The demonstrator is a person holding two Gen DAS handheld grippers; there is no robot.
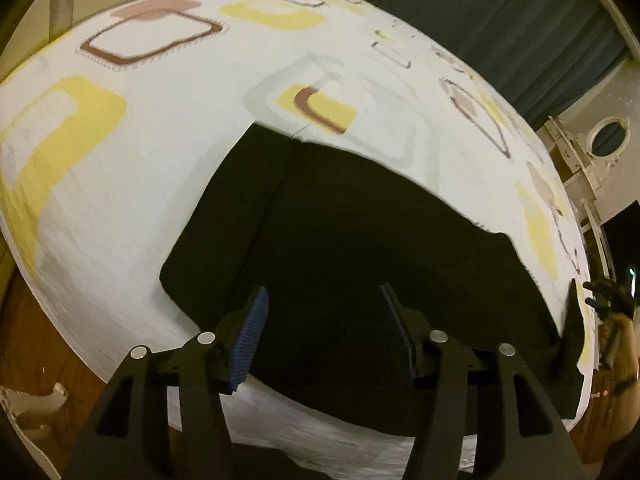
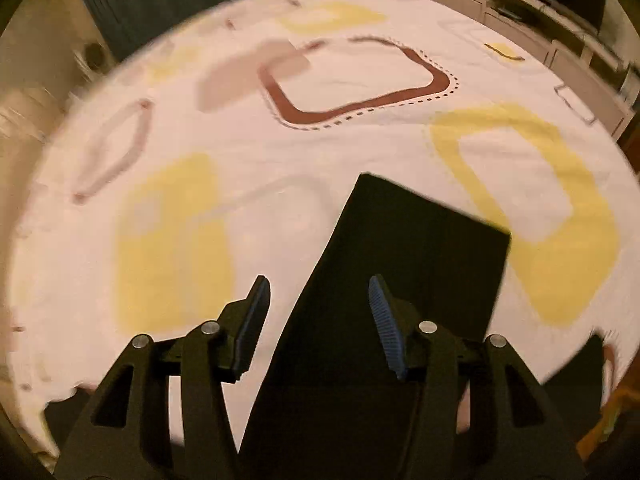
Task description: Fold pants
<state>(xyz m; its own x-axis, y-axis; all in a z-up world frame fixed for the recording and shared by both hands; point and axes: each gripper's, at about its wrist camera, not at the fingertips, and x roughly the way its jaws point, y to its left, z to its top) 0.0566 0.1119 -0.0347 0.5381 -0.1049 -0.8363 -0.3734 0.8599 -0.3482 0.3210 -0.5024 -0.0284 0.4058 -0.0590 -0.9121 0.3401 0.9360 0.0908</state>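
Left gripper (image 1: 322, 300): blue ribbed pads (image 1: 248, 336) parted, nothing between them, not touching cloth. It points steeply down over the black pants (image 1: 340, 240), which lie flat on the bed (image 1: 120, 184) near its front edge, running toward the right-hand edge.

Right gripper (image 2: 318, 292): pads (image 2: 386, 328) likewise apart and empty, released, aimed steeply down. The left edge of a folded, straight-edged end of the pants (image 2: 420, 248) runs between the fingers, below them; the square corner points toward mid-bed. View is motion-blurred.

Pants are folded flat, a lengthwise seam or crease visible in the left view. Fold count cannot be told.

Bed cover (image 2: 360, 152): white sheet with yellow, brown and grey rounded-rectangle prints, smooth. Dark teal curtain (image 1: 500, 32) beyond the far edge. White shelving (image 2: 520, 12) past the far right corner in the right view. Wooden floor (image 1: 24, 328) below the front edge.
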